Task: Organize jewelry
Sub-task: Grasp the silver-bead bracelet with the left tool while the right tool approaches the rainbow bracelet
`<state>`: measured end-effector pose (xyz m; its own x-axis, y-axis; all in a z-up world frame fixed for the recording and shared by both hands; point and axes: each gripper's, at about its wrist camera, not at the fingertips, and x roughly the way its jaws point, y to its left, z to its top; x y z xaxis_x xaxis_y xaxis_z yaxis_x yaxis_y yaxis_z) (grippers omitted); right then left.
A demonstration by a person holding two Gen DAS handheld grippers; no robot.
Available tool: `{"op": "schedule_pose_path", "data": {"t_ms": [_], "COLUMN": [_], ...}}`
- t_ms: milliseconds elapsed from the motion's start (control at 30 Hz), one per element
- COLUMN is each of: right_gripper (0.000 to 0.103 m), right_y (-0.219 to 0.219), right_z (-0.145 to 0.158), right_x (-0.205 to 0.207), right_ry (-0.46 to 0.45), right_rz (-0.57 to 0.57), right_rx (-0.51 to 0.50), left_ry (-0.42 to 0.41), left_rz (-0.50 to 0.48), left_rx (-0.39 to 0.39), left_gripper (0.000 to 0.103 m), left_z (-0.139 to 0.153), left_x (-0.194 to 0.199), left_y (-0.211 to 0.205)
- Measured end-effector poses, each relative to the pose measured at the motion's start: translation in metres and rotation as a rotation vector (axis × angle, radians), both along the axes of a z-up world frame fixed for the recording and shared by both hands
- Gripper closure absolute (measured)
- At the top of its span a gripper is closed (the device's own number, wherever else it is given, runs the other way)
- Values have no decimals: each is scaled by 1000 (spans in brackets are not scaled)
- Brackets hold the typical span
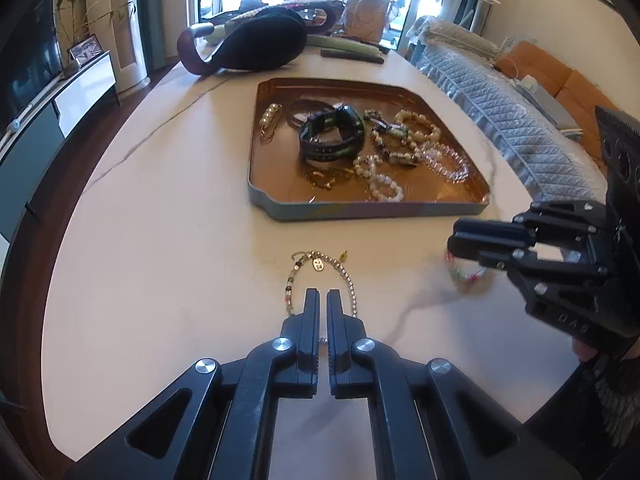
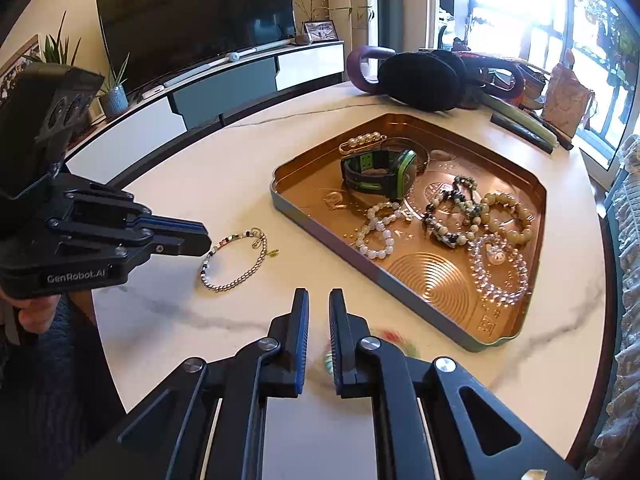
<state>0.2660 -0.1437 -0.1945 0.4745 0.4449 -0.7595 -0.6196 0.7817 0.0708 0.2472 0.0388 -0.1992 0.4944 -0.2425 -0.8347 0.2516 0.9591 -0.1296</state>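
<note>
A gold-lined tray (image 1: pixel 266 200) (image 2: pixel 532 280) on the white marble table holds a black-and-green watch (image 1: pixel 332 136) (image 2: pixel 380 168), several bead bracelets (image 1: pixel 416 128) (image 2: pixel 508 216) and a pearl clip (image 1: pixel 270 118). A thin beaded bracelet with a gold charm (image 1: pixel 320 280) (image 2: pixel 236 260) lies on the table. My left gripper (image 1: pixel 323 294) (image 2: pixel 202 240) is shut just above its near side, holding nothing visible. My right gripper (image 2: pixel 319 294) (image 1: pixel 454 240) has its jaws slightly apart above a colourful bead bracelet (image 1: pixel 466 274) (image 2: pixel 394 338), blurred beneath it.
A black bag with maroon handles (image 1: pixel 256 44) (image 2: pixel 420 74), a dark stick (image 1: pixel 352 56) and a woven pouch (image 2: pixel 568 100) sit at the table's far end. A TV cabinet (image 2: pixel 224 80) stands on one side, a quilted sofa (image 1: pixel 500 100) on the other.
</note>
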Motion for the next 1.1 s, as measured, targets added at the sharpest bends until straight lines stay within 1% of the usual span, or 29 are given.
{"op": "schedule_pose_path", "data": {"t_ms": [100, 167, 200, 233, 267, 300, 333, 400, 467, 500, 567, 600, 633, 667, 767, 800, 867, 900, 933, 1000, 1100], "right_gripper": [95, 95, 95, 95, 95, 95, 95, 95, 95, 95, 95, 95, 95, 95, 95, 95, 89, 83, 79, 79, 79], "right_y": [-2, -4, -5, -6, -6, -7, -8, -11, -13, -14, -19, -21, -21, -22, -25, -27, -33, -36, -39, -42, -39], "right_z": [-2, -2, 0, 1, 1, 0, -2, -4, -3, -2, 0, 2, 3, 4, 6, 6, 1, -3, -6, -13, -18], "right_x": [6, 7, 6, 6, 6, 6, 7, 9, 10, 10, 12, 13, 14, 14, 16, 17, 22, 24, 26, 28, 22], "right_ry": [3, 6, -1, -2, 1, 2, 7, 16, 12, 8, 10, 15, 19, 11, 10, 11, 30, 41, 55, 90, 85], "right_rz": [-11, -12, -14, -12, -7, -7, -9, -16, -16, -20, -34, -35, -28, -28, -32, -36, -58, -67, -75, -73, -46], "right_rx": [-7, 2, 6, 9, 9, 3, -5, -7, -5, -5, 19, 37, 41, 37, 36, 31, 1, -15, -25, -35, -65], "left_ry": [26, 32, 40, 49, 50, 44, 31, 9, 20, 21, 30, 16, 5, 14, 45, 45, 38, 22, 9, -9, -21], "left_rz": [11, 22, 28, 21, 10, 3, 3, 5, -2, -5, -12, -17, -22, -8, 29, 32, 41, 65, 72, 67, 50], "left_rx": [17, 36, 48, 57, 71, 91, 117, 164, 168, 156, 121, 126, 122, 117, 54, 55, 71, 76, 82, 61, 41], "left_gripper": [100, 96, 91, 78, 69, 48, 35, 34, 34, 34, 37, 53, 90, 96, 97, 97, 97, 103, 103, 103, 103], "left_z": [-8, -12, -14, -16, -18, -19, -20, -21, -24, -25, -26, -25, -23, -22, -22, -23, -22, -20, -16, -8, -3], "left_x": [4, 7, 8, 8, 9, 8, 8, 8, 11, 12, 14, 14, 14, 18, 23, 23, 21, 19, 18, 16, 15], "left_y": [0, 0, -1, -3, -6, -10, -13, -18, -19, -18, -18, -18, -17, -13, -3, -2, -3, -2, -2, -1, -3]}}
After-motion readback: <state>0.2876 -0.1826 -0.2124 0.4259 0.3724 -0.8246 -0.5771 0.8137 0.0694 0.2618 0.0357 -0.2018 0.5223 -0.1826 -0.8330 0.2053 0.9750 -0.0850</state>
